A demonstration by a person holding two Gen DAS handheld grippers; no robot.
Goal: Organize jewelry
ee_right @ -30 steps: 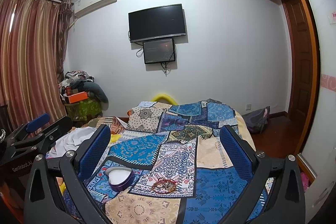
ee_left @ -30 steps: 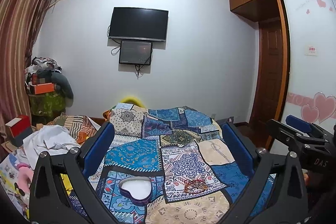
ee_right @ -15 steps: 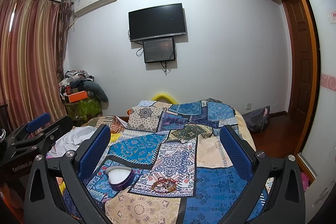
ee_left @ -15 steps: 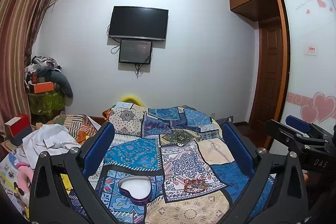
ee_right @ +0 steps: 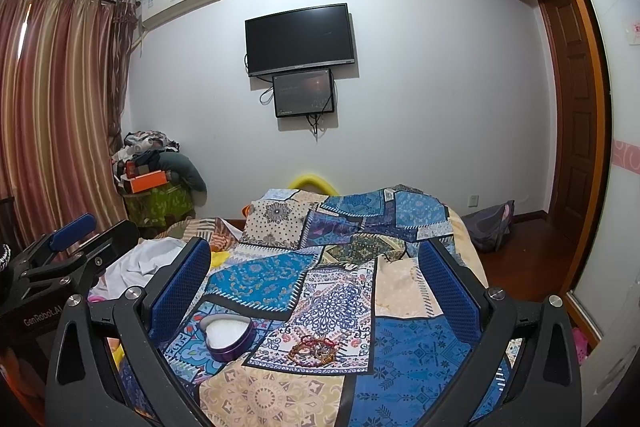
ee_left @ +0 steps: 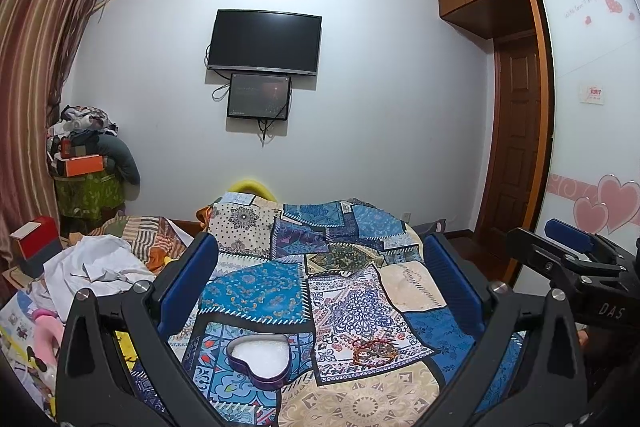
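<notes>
Your left gripper [ee_left: 320, 279] and right gripper [ee_right: 314, 277] – jaws wide apart, empty; heart box [ee_left: 259, 358] and bracelets [ee_left: 374, 347] lower centre – open quilt [ee_left: 248, 287] around.

"DAS" marks the right claw [ee_left: 576, 267]; "GenRobot.AI" marks the left claw [ee_right: 64, 247].

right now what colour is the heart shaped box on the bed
Purple walls with a white lining; the heart-shaped box shows best in the left wrist view.
</notes>
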